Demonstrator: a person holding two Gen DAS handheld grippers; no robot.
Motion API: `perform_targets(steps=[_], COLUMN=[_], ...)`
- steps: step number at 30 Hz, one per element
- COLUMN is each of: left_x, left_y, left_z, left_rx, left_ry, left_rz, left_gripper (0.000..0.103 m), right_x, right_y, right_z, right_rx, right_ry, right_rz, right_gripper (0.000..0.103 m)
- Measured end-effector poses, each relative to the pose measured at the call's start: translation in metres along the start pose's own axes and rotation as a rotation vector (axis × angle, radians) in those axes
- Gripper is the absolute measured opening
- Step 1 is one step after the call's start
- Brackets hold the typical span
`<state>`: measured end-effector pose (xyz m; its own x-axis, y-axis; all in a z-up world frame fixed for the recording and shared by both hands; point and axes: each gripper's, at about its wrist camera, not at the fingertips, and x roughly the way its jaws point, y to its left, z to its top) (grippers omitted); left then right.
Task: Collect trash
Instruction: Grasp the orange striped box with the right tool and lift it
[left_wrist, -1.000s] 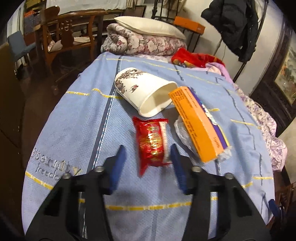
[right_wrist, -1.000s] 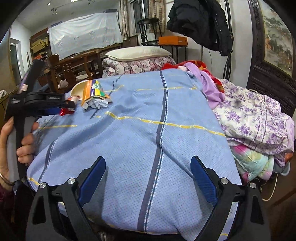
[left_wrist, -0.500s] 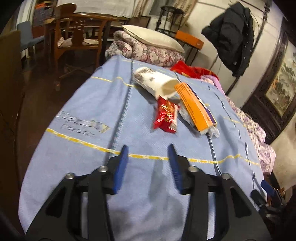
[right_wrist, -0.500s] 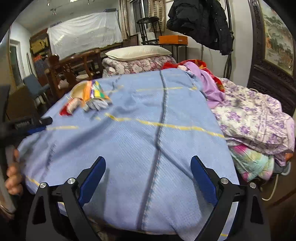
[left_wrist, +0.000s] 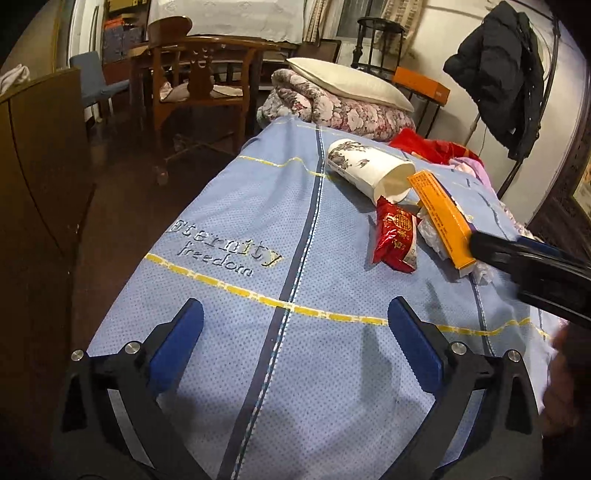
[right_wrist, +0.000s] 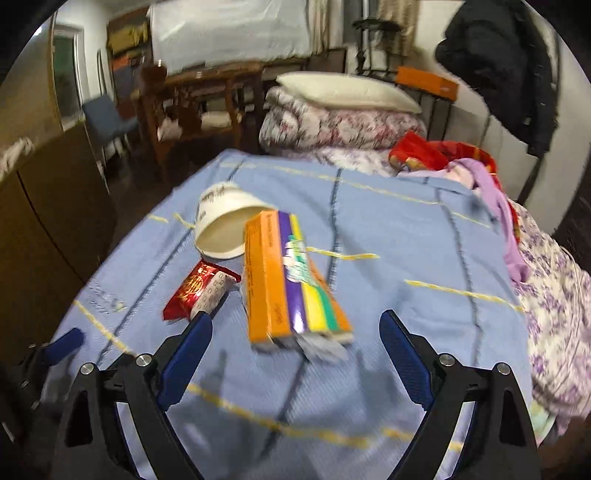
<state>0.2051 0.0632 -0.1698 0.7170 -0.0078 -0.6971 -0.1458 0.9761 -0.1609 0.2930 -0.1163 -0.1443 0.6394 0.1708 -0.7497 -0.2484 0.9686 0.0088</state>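
On the blue blanket (left_wrist: 258, 206) a white paper cup (left_wrist: 369, 171) lies on its side. Close by are a red snack wrapper (left_wrist: 397, 236) and an orange box (left_wrist: 441, 218) resting on crumpled clear plastic (left_wrist: 428, 230). My left gripper (left_wrist: 295, 310) hovers short of them; its jaws are opening, with only blanket between them. In the right wrist view the cup (right_wrist: 225, 225), wrapper (right_wrist: 199, 291) and box (right_wrist: 284, 280) lie just beyond my open right gripper (right_wrist: 295, 321). The box's near end is just ahead of its fingertips.
A folded floral quilt (left_wrist: 343, 107) with a pillow sits at the bed's head, beside red and purple clothes (right_wrist: 480, 173). A wooden chair (left_wrist: 199, 85) and a dark cabinet (left_wrist: 40, 166) stand on the floor to the left. A black coat (left_wrist: 506, 66) hangs at the right.
My left gripper has drawn back from the red wrapper and spread its jaws wide. My right gripper has swung left across the bed to the trash pile.
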Motion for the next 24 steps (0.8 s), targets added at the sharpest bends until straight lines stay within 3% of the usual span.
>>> perform_targets(steps=[1, 3, 5, 7, 10, 16, 19, 22, 24], left_x=[0.000, 0.000, 0.001, 0.001, 0.002, 0.004, 0.004, 0.005, 0.005], left_y=[0.000, 0.000, 0.001, 0.001, 0.000, -0.005, -0.005, -0.006, -0.006], left_z=[0.000, 0.000, 0.001, 0.002, 0.002, 0.001, 0.001, 0.001, 0.001], left_rx=[0.000, 0.002, 0.003, 0.004, 0.009, 0.023, 0.025, 0.028, 0.027], left_ry=[0.000, 0.002, 0.002, 0.004, 0.008, 0.017, 0.020, 0.022, 0.022], left_rz=[-0.001, -0.009, -0.016, -0.012, -0.001, 0.036, 0.047, 0.056, 0.060], left_gripper=[0.096, 0.096, 0.096, 0.096, 0.096, 0.096, 0.096, 0.096, 0.096], right_x=[0.011, 0.031, 0.031, 0.020, -0.005, -0.041, -0.053, -0.072, -0.080], right_y=[0.002, 0.001, -0.009, -0.023, -0.047, -0.104, -0.122, -0.118, -0.112], right_z=[0.003, 0.006, 0.005, 0.001, -0.012, -0.063, -0.084, -0.093, -0.092], right_rx=[-0.006, 0.009, 0.069, 0.128, 0.234, 0.493, 0.548, 0.451, 0.382], right_ry=[0.031, 0.095, 0.088, 0.066, 0.048, 0.095, 0.087, 0.048, 0.019], right_rz=[-0.011, -0.023, 0.024, 0.057, 0.183, 0.354, 0.307, 0.169, 0.124], right_gripper=[0.089, 0.074, 0.064, 0.061, 0.061, 0.058, 0.059, 0.066, 0.066])
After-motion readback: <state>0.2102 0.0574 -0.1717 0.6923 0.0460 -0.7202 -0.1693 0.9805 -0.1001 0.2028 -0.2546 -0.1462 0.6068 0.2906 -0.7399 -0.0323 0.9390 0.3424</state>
